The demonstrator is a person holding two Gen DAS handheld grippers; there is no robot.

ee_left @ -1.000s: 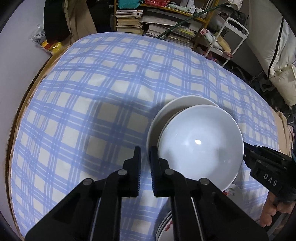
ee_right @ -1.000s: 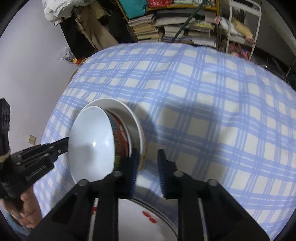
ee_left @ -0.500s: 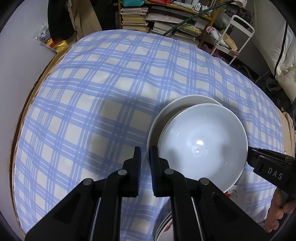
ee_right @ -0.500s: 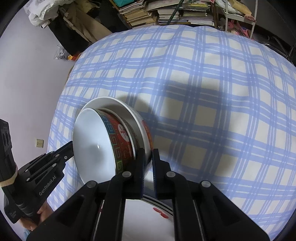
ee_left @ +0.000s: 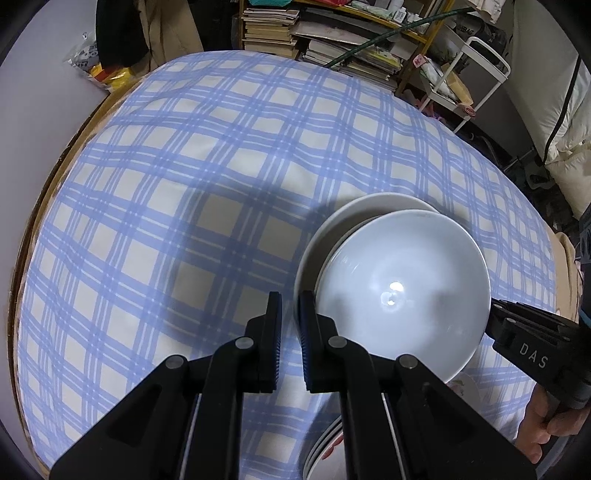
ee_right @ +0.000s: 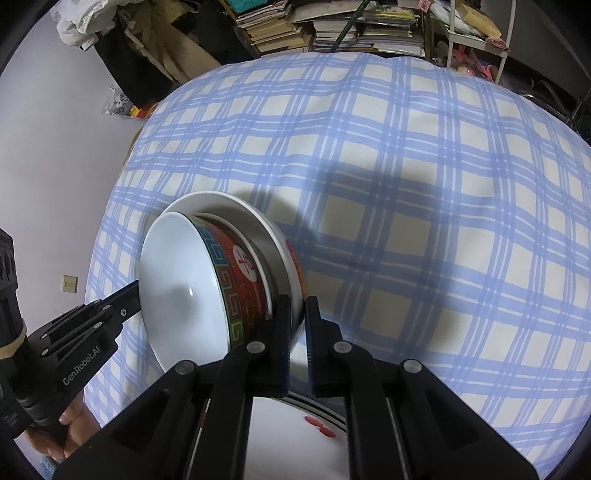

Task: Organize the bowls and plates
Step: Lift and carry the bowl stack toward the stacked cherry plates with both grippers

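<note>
A stack of nested bowls hangs above the blue checked cloth. The top bowl [ee_left: 402,291] is white inside and red-patterned outside [ee_right: 240,284]. It sits in a larger white bowl [ee_left: 364,206], which also shows in the right wrist view [ee_right: 258,221]. My left gripper [ee_left: 290,314] is shut on the larger bowl's left rim. My right gripper [ee_right: 295,317] is shut on the same bowl's right rim. Each gripper shows in the other's view, the right gripper [ee_left: 524,339] at the far right and the left gripper [ee_right: 85,332] at the far left.
A white plate [ee_right: 295,435] with red marks lies on the cloth below the stack, near me; its edge shows in the left wrist view [ee_left: 325,446]. Bookshelves [ee_left: 332,33] and a white trolley [ee_left: 476,62] stand beyond the table's far edge. A wall [ee_right: 48,177] is at the left.
My right gripper closed on the larger bowl's rim. The bowl stack has risen a little off the cloth between both grippers.
</note>
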